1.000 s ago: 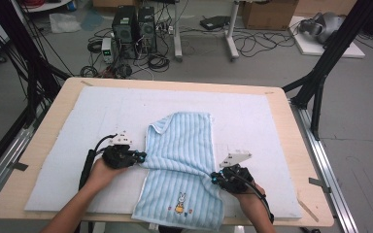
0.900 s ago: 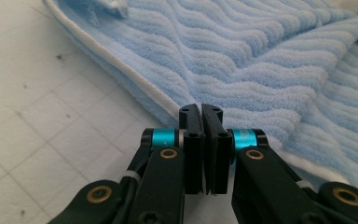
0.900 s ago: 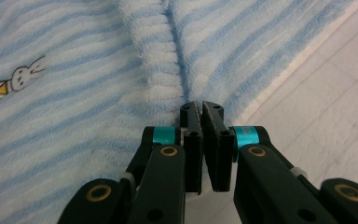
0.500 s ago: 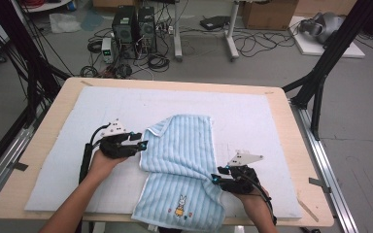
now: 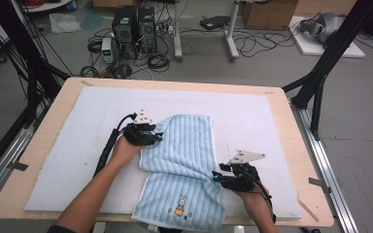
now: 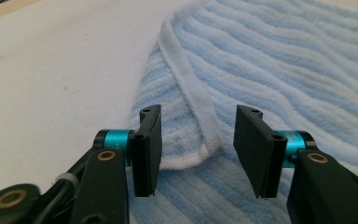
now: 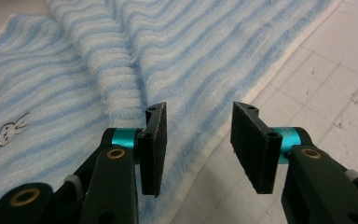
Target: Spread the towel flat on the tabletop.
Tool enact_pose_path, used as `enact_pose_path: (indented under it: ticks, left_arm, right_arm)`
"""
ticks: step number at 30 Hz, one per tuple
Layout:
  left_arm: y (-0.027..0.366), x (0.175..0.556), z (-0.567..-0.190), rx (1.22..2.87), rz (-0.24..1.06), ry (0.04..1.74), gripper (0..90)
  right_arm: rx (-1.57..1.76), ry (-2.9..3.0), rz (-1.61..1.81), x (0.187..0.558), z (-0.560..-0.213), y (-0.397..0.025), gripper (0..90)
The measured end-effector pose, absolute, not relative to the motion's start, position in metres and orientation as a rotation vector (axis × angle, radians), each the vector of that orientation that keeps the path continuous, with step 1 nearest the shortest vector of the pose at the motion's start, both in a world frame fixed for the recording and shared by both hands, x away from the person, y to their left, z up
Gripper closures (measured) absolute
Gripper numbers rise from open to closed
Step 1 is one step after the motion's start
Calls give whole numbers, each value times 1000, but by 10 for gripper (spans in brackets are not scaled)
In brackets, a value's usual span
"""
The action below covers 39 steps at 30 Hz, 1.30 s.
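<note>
A light blue striped towel (image 5: pixel 184 160) with a small rabbit print (image 5: pixel 179 208) lies folded on the white mat (image 5: pixel 77 145). Its near end hangs over the table's front edge. My left gripper (image 5: pixel 156 137) is open at the towel's left side, and its jaws straddle a folded white-hemmed corner (image 6: pixel 200 140) without closing on it. My right gripper (image 5: pixel 215 176) is open at the towel's right edge (image 7: pixel 223 126), jaws just above the cloth and mat. The rabbit print (image 7: pixel 4 130) shows at the left of the right gripper view.
The white mat covers most of a wooden table (image 5: pixel 296 145). Black frame legs (image 5: pixel 320 73) stand at the table's far corners. Computers (image 5: pixel 136 24) and cables lie on the floor beyond. Bare mat lies left and right of the towel.
The left gripper carried the towel's left side up and over to the right, then let go and opened. The right gripper drew back toward the near right and stands open.
</note>
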<state>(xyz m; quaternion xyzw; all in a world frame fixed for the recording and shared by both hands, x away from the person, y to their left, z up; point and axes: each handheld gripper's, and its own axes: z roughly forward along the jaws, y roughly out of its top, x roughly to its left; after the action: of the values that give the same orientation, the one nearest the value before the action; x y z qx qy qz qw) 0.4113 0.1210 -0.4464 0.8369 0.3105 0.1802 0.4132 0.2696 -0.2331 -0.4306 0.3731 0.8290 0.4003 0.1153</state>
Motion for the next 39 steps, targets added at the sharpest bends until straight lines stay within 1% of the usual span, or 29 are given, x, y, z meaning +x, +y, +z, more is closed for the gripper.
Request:
enact_pose_path:
  ticks: [2,3,4,5,8,13,17,18,19,20,21,22,24,29,33,39]
  left_arm:
    - [119,414,-449,2122,483,773,617]
    - [120,415,-449,2122,495,776,711]
    - [121,416,-449,2104,507,789,781]
    - [122,419,-449,2079,499,805,822]
    - [128,432,-445,2024,452,866,826]
    - [137,455,-433,1949,472,947,831]
    - [147,473,-433,1914,499,1045,831]
    - [149,476,-435,1897,511,1080,817]
    - [151,477,-436,1877,531,1119,744]
    - [154,478,-437,1850,525,1158,596]
    - [157,479,-438,1843,512,1176,512]
    - [159,479,-439,1844,507,1179,492]
    - [162,478,-438,1854,496,1181,463]
    - [167,469,-437,1873,452,1163,459]
    - [168,459,-441,1881,423,1145,464]
    - [162,446,-447,1955,368,1113,486]
  right_arm:
    - [1102,2429,1173,270,-431,-234,553]
    - [1100,2428,1176,270,-431,-234,554]
    - [1098,2427,1177,270,-431,-235,553]
    - [1098,2427,1177,270,-432,-235,553]
    - [1099,2427,1180,270,-432,-234,552]
    - [1106,2429,1185,272,-433,-233,551]
    - [1110,2425,1191,272,-433,-233,550]
    - [1114,2423,1194,273,-433,-233,549]
    - [1117,2419,1196,273,-433,-233,549]
    - [1119,2418,1197,273,-433,-233,549]
    - [1110,2416,1200,274,-433,-233,549]
    - [1113,2416,1201,274,-433,-233,549]
    - [1114,2410,1203,276,-432,-233,545]
    - [1128,2371,1221,289,-428,-233,530]
    - [1169,2323,1208,314,-426,-233,514]
    - [1200,2268,1143,359,-425,-227,496]
